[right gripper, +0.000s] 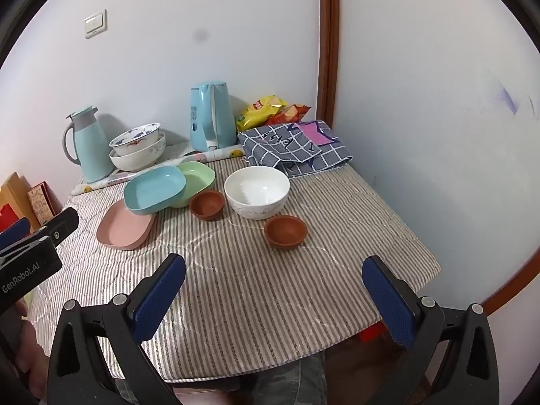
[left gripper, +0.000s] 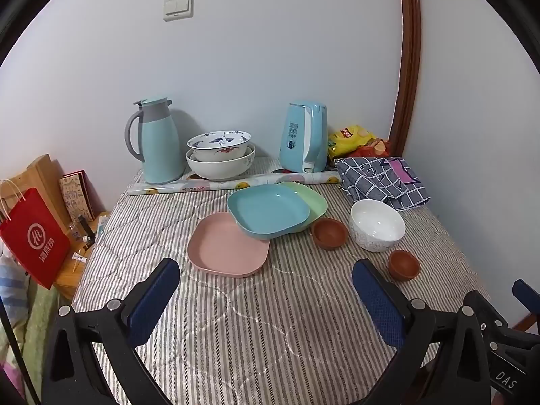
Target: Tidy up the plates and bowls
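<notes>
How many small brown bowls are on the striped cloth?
2: one brown bowl sits between the green plate and the white bowl; the other brown bowl sits nearer, before the white bowl.

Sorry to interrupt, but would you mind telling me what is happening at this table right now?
A person holds a gripper in each hand above a striped table cover, about to tidy dishes. The left gripper and right gripper are both open and hold nothing. The blue plate lies across the pink plate and green plate. The white bowl and two brown bowls sit untouched.
</notes>
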{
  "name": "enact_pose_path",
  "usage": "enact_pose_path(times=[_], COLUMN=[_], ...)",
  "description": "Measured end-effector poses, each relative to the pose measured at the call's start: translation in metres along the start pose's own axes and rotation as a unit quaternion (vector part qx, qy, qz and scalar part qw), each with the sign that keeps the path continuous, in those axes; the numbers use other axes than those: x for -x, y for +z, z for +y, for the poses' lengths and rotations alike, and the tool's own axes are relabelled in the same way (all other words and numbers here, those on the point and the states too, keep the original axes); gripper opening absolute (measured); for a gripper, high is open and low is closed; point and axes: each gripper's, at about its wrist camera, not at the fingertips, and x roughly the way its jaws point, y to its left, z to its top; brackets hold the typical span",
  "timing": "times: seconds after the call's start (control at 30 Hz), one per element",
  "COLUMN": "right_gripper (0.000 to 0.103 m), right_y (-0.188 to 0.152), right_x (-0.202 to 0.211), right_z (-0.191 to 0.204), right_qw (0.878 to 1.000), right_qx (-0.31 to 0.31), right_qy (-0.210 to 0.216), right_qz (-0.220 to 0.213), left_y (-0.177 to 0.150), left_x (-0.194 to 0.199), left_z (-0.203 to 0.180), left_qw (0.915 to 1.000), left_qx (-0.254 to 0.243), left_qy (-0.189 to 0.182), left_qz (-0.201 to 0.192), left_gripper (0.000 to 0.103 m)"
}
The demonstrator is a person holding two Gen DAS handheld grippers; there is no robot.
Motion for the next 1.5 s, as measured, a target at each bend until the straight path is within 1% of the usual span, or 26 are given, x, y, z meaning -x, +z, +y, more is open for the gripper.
enact_pose_path(times=[0.17, 0.23, 0.27, 0.5, 0.7, 0.83, 0.97, 1.0, 1.13, 1.17, 1.33, 1.5], right_gripper=[0.103, 0.103, 0.103, 0.103, 0.103, 0.103, 0.103, 0.103, 0.103, 0.103, 0.103, 0.101], right_y=[0.006, 0.006, 0.011, 0.027, 0.034, 0.04, 0.05, 0.051, 0.059, 0.059, 0.07, 0.077], right_x=[0.002, -0.001, -0.004, -0.023, -0.042, -0.057, -0.072, -0.077, -0.09, -0.096, -0.109, -0.131], right_z=[-0.001, -0.002, 0.002, 0.014, 0.024, 0.031, 0.041, 0.043, 0.054, 0.054, 0.068, 0.082], right_qw=[1.0, 1.0, 1.0, 1.0, 0.999, 0.998, 0.996, 0.996, 0.995, 0.995, 0.996, 0.995], right_qx=[0.004, 0.003, 0.002, 0.003, 0.013, -0.005, -0.015, -0.009, -0.005, 0.0, 0.02, 0.029], right_qy=[-0.007, -0.007, -0.006, -0.002, 0.028, 0.064, 0.082, 0.079, 0.087, 0.083, 0.075, 0.084], right_qz=[-0.001, 0.0, 0.001, 0.013, 0.014, 0.023, 0.023, 0.032, 0.04, 0.052, 0.039, 0.046], left_y=[0.007, 0.01, 0.01, 0.018, 0.023, 0.028, 0.037, 0.039, 0.046, 0.047, 0.053, 0.055], left_x=[-0.008, -0.011, -0.012, -0.033, -0.058, -0.075, -0.088, -0.093, -0.107, -0.111, -0.134, -0.156], left_z=[-0.001, 0.001, 0.002, 0.017, 0.034, 0.044, 0.052, 0.055, 0.062, 0.064, 0.073, 0.082], left_qw=[0.9999, 0.9999, 0.9999, 0.9996, 0.9989, 0.9984, 0.9981, 0.998, 0.9974, 0.9972, 0.996, 0.9947], left_qx=[-0.001, 0.001, 0.001, 0.014, 0.022, 0.027, 0.028, 0.032, 0.036, 0.037, 0.042, 0.043], left_qy=[-0.013, -0.011, -0.012, -0.007, 0.005, 0.011, 0.022, 0.02, 0.026, 0.027, 0.032, 0.041], left_qz=[0.006, 0.005, 0.006, 0.022, 0.04, 0.049, 0.05, 0.052, 0.058, 0.059, 0.072, 0.084], left_gripper=[0.103, 0.103, 0.103, 0.103, 0.103, 0.103, 0.103, 0.103, 0.103, 0.103, 0.103, 0.103])
